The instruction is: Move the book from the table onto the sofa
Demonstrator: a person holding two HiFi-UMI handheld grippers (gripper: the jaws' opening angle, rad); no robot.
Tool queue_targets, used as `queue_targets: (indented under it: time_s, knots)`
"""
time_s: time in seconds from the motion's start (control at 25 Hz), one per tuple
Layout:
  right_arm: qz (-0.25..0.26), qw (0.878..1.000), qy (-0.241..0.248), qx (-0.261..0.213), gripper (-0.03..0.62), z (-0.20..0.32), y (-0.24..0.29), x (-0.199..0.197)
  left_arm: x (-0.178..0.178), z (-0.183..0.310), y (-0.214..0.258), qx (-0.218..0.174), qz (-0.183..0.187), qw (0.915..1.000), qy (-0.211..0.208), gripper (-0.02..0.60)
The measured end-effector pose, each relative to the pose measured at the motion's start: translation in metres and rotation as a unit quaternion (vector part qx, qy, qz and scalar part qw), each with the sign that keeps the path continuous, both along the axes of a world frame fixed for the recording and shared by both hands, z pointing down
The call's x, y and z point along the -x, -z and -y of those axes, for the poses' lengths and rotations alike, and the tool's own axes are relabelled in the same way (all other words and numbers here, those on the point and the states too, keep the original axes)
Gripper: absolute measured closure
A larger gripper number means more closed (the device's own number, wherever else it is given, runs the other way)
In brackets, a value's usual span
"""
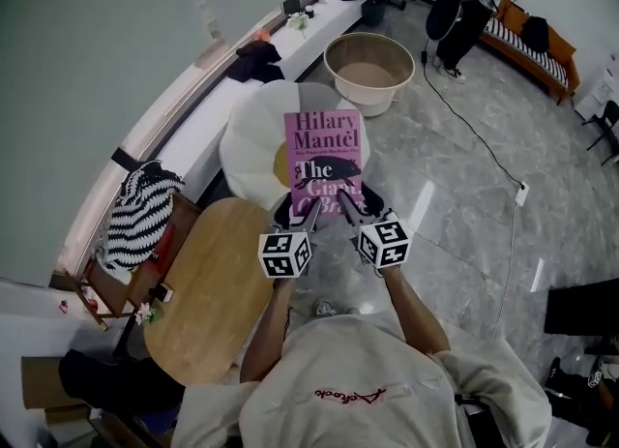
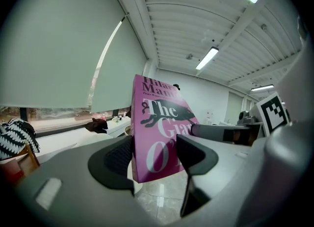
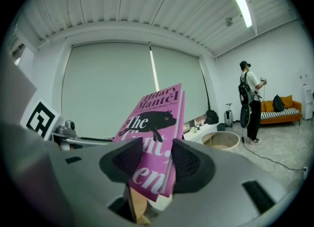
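Left gripper [image 1: 306, 208] [image 2: 154, 160]: jaws clamped on the lower left part of the book [image 1: 322, 146] [image 2: 157, 128], one pad at the spine edge, the other on the front cover. Right gripper [image 1: 352, 206] [image 3: 153, 160]: jaws pinched the lower right part of the same book [image 3: 157, 118], one pad on each side of it. The book was held upright in the air, cover toward the person, clear of any surface.

The round wooden table [image 1: 208, 291] lay below and left of the book. A white flower-shaped piece [image 1: 253, 132] sat directly behind the book, partly covered by it. A round tub [image 1: 368, 74] stood on the floor beyond the book's top edge. The orange sofa [image 1: 537, 49] [image 3: 282, 113] was well apart, far right of the book, with a standing person [image 1: 464, 1] [image 3: 250, 98] near it.
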State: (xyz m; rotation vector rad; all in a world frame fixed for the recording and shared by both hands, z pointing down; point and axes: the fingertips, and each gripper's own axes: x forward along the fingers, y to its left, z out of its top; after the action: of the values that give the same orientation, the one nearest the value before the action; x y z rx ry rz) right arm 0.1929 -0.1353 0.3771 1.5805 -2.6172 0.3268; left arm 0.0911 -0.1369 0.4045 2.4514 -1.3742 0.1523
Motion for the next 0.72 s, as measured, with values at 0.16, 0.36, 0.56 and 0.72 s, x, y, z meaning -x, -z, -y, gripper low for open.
queue_targets:
  time_s: [0.16, 0.36, 0.56, 0.72]
  knots:
    - [0.003, 1.0, -0.005, 0.001, 0.399, 0.006, -0.003, 0.008, 0.008, 0.007, -0.002, 0.0, 0.002, 1.0, -0.005, 0.296]
    - [0.003, 1.0, -0.014, -0.001, 0.399, 0.016, -0.004, 0.031, 0.031, 0.018, -0.004, 0.001, 0.002, 0.9999, -0.012, 0.296]
    - [0.004, 1.0, -0.022, -0.002, 0.399, 0.018, -0.004, 0.03, 0.03, 0.022, -0.004, -0.001, 0.001, 0.9998, -0.02, 0.296]
    - [0.005, 1.0, -0.027, -0.005, 0.399, 0.021, -0.003, 0.027, 0.027, 0.026, -0.003, -0.003, 0.001, 0.9997, -0.025, 0.296]
